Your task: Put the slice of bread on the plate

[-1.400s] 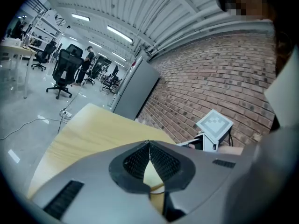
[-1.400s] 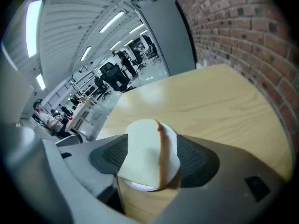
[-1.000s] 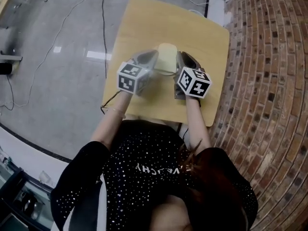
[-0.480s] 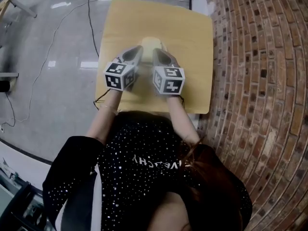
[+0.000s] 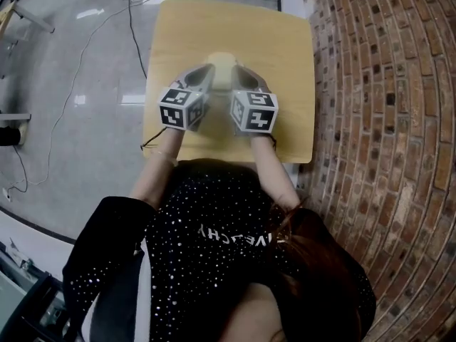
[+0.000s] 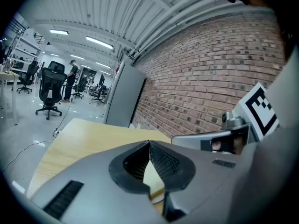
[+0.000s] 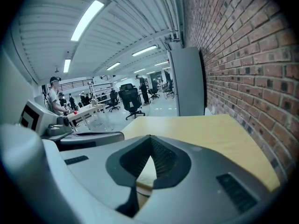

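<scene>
The pale slice of bread (image 5: 222, 68) lies on the wooden table (image 5: 235, 27), between and just past the tips of both grippers. My left gripper (image 5: 202, 74) is to its left and my right gripper (image 5: 241, 73) to its right, side by side. In the left gripper view my left gripper (image 6: 149, 143) has its jaws meeting at the tips with nothing in them, and the bread (image 6: 153, 180) shows below through the gap. My right gripper (image 7: 149, 137) is likewise shut and empty over the bread (image 7: 145, 171). I cannot make out a plate under the slice.
A brick wall (image 5: 377, 120) runs close along the table's right edge. Grey floor with cables (image 5: 78, 77) lies to the left. Far off in the gripper views stand office chairs (image 6: 50, 90), a grey cabinet (image 7: 186, 80) and people.
Both grippers have drawn closer together beside the bread and risen a little. The head view has shifted, so the table now sits more squarely in the picture.
</scene>
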A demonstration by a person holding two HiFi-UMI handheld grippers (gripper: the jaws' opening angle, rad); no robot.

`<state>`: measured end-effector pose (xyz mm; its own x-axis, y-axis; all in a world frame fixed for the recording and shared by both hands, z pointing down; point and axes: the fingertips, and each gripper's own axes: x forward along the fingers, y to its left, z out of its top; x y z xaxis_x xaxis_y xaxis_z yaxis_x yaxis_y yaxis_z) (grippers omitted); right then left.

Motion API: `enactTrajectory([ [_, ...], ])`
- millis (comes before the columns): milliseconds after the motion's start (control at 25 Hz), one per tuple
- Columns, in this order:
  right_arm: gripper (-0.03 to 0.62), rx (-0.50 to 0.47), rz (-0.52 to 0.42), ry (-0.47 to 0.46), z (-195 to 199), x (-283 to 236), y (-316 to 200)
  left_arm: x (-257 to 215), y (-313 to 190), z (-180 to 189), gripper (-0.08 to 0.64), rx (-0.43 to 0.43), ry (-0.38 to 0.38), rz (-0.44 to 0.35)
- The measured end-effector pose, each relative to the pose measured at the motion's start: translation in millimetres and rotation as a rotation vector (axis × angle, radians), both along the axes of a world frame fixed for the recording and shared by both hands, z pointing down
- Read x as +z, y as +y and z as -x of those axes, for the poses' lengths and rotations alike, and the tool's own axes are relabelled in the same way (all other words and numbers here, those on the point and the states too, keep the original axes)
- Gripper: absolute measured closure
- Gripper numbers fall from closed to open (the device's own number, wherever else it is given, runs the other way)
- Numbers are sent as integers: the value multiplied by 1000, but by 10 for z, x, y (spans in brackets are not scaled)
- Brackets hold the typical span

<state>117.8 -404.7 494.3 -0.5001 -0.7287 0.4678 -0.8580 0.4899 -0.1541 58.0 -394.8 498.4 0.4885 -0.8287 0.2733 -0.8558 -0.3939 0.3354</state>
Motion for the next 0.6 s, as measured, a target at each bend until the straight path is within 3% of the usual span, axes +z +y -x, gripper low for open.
enactTrajectory([
  [600,581,37,17,-8,-26,59,-76,40,15,101,549,13,-6,16],
])
